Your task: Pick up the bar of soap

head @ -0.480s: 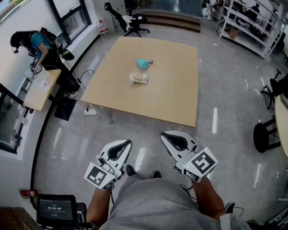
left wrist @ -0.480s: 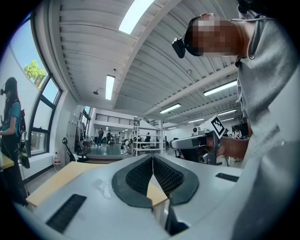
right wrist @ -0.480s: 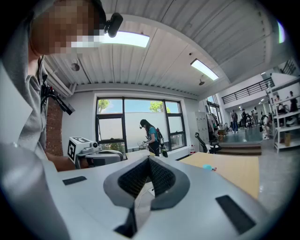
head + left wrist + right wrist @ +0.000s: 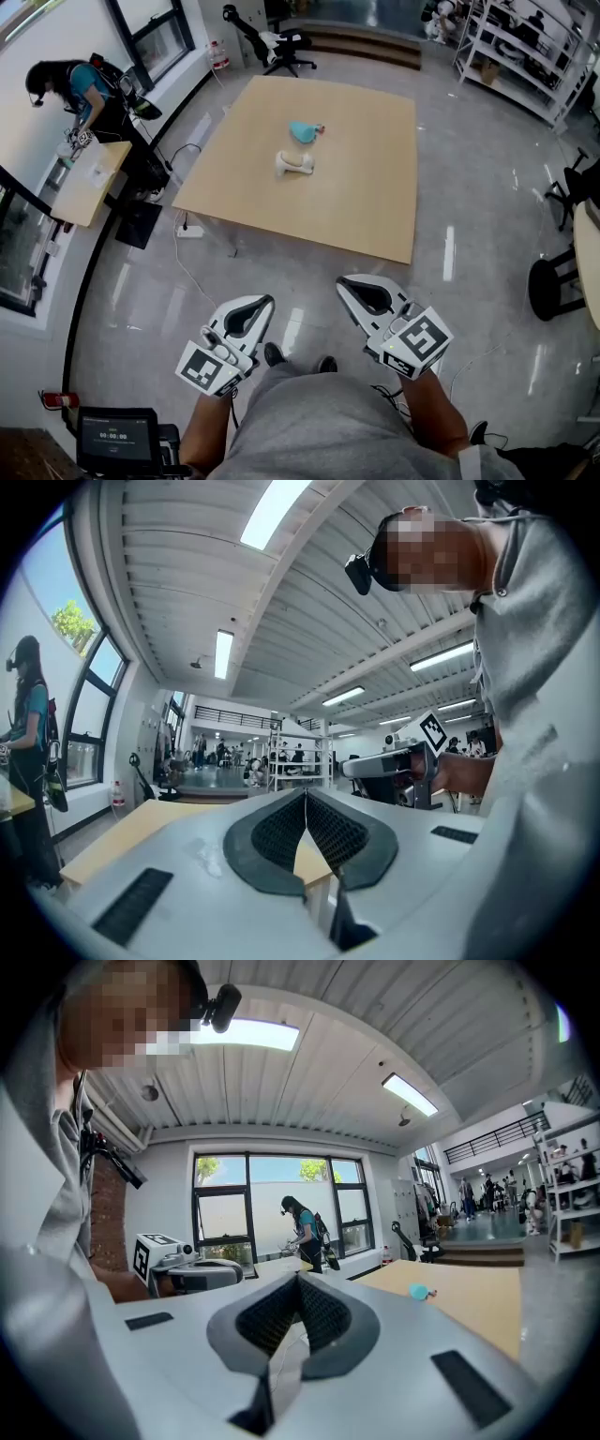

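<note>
2 small things are seen near the middle of the pale wooden table (image 4: 356, 187): a teal thing (image 4: 304, 131) and, just beside it on the nearer side, a cream thing (image 4: 292, 164). Which of the 2 is the bar of soap cannot be told from this far. Both are lying free on the bare tabletop, well apart from either gripper. The teal thing (image 4: 418, 1291) is also seen in the right gripper view, small and far off on the tabletop.

The left gripper (image 4: 263, 302) and the right gripper (image 4: 345, 284) are held low in front of the person, over the floor and short of the table's near edge. Each pair of jaws is closed pad against pad, with nothing gripped, as is shown in the left gripper view (image 4: 305, 803) and the right gripper view (image 4: 298, 1283).

The table is set on a glossy grey floor (image 4: 469, 281) in which ceiling lights are reflected. A power strip (image 4: 187, 232) is lying on the floor by the table's left corner. A black office chair (image 4: 272, 42) is placed beyond the table, and white shelves (image 4: 516, 47) are lined up at the upper right. By the windows at the left, a second person (image 4: 70, 94) is bent over a smaller desk (image 4: 89, 183).
</note>
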Motion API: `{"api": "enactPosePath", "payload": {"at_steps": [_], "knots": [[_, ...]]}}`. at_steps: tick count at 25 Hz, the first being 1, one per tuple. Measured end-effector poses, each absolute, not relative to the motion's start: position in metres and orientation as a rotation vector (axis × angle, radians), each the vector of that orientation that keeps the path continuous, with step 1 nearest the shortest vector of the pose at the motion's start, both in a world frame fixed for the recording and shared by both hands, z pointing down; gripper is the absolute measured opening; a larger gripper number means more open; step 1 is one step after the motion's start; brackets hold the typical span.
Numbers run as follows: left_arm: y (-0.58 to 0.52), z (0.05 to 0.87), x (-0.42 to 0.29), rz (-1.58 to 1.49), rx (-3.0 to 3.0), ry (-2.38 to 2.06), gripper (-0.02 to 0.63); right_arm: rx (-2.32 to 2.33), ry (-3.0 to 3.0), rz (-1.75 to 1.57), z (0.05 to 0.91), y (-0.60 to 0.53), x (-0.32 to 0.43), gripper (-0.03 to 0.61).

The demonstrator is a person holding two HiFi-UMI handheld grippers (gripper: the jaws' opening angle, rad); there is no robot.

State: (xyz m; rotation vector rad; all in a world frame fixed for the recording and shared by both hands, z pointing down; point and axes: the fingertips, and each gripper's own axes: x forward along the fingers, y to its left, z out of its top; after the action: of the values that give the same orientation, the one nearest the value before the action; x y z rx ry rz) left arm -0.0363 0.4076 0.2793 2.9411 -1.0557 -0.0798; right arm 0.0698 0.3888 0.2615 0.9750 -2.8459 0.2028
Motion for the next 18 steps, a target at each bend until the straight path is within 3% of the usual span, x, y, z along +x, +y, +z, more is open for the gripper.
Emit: {"api": "enactPosePath", "payload": {"at_steps": [18], "knots": [[0.407, 0.289, -0.062, -0.074, 2.924, -1.053, 0.006, 0.954, -2.884, 0.334, 0.272, 0.389, 0.046, 0.008]]}}
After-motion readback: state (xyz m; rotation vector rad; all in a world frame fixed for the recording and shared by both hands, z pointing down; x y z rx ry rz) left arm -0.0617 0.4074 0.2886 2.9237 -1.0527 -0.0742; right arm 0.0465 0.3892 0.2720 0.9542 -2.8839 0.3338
